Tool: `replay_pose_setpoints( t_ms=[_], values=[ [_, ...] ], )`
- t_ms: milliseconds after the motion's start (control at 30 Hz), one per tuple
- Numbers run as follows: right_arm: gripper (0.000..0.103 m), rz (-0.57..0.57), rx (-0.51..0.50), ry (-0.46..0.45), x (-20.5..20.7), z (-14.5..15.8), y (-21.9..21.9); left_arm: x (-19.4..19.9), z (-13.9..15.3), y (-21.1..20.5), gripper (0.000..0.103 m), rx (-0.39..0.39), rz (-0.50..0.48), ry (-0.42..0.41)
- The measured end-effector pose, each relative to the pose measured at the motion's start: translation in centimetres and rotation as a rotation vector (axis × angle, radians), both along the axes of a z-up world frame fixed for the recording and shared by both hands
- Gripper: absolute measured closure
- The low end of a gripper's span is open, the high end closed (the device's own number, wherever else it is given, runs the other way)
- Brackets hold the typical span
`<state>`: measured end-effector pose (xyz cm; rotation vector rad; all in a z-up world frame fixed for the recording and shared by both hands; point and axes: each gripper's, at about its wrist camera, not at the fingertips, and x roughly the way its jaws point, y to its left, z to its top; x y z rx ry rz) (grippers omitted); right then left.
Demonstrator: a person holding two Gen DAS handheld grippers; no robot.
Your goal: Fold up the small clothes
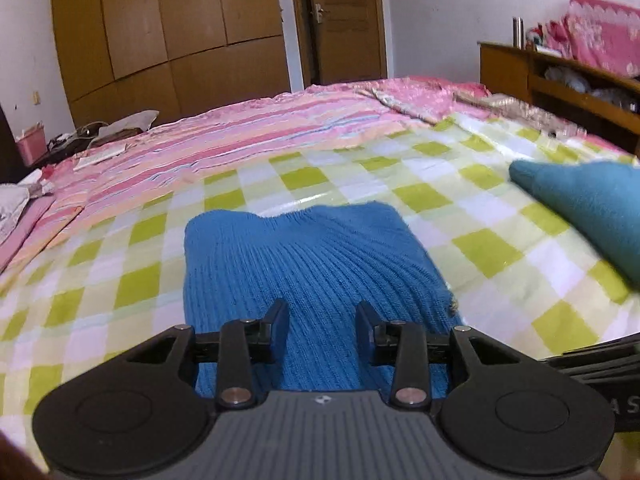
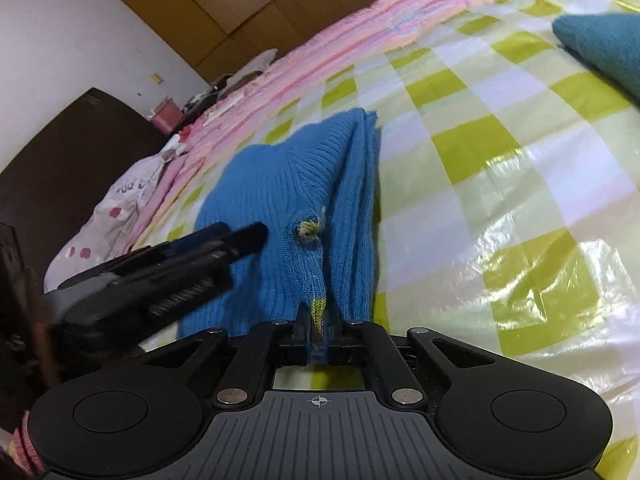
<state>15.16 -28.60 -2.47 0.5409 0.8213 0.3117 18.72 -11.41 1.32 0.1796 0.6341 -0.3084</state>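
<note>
Two knitted garments are counted: one blue ribbed knit garment [image 1: 304, 264] and one teal knit garment [image 1: 588, 204]. Two handheld grippers are recorded, one left gripper [image 1: 322, 312] and one right gripper [image 2: 319, 316]. One green-and-white checked plastic sheet [image 1: 480, 248] is noted over one pink striped bedspread [image 1: 224, 140]. One door [image 1: 344, 20] and one wooden wardrobe [image 1: 168, 28] are observed. One pink box [image 1: 30, 146] is counted.

A blue ribbed knit garment [image 1: 304, 264] lies folded on the green-checked sheet [image 1: 480, 248], one edge lifted into an upright ridge. A teal garment [image 1: 592, 200] lies well apart, at its right.
</note>
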Motion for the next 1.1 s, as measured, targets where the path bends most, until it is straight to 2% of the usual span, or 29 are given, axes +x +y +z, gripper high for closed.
replay_pose_setpoints(
  t_ms=[100, 233, 333, 533, 833, 967, 1100],
  values=[
    [0.090, 0.005, -0.015, -0.046, -0.2, 0.8, -0.1, -0.8, 0.9, 0.7, 0.061, -0.017, 0.023, -0.019],
    [0.076, 0.012, -0.119, -0.158, -1.0, 2.5, 0.9, -1.2, 0.9, 1.1, 0.061, -0.021, 0.051, -0.020],
    [0.076, 0.022, -0.181, -0.188, -0.8, 2.6, 1.8, -1.3, 0.3, 0.8, 0.061, 0.015, 0.067, 0.001],
    [0.076, 0.033, -0.296, -0.137, 0.3, 1.2, 2.6, -2.0, 0.1, 0.1, 0.060, 0.061, 0.070, 0.020],
    [0.076, 0.009, -0.286, -0.085, 0.9, 0.2, 1.9, -2.4, 0.0, -0.2, 0.058, 0.094, 0.088, 0.055],
    [0.072, -0.008, -0.255, -0.058, 1.1, 0.1, 1.3, -2.5, 0.2, -0.3, 0.058, 0.104, 0.093, 0.058],
    [0.072, -0.002, -0.279, -0.067, 0.9, 0.2, 1.6, -2.5, 0.3, -0.3, 0.058, 0.119, 0.100, 0.059]
  ],
)
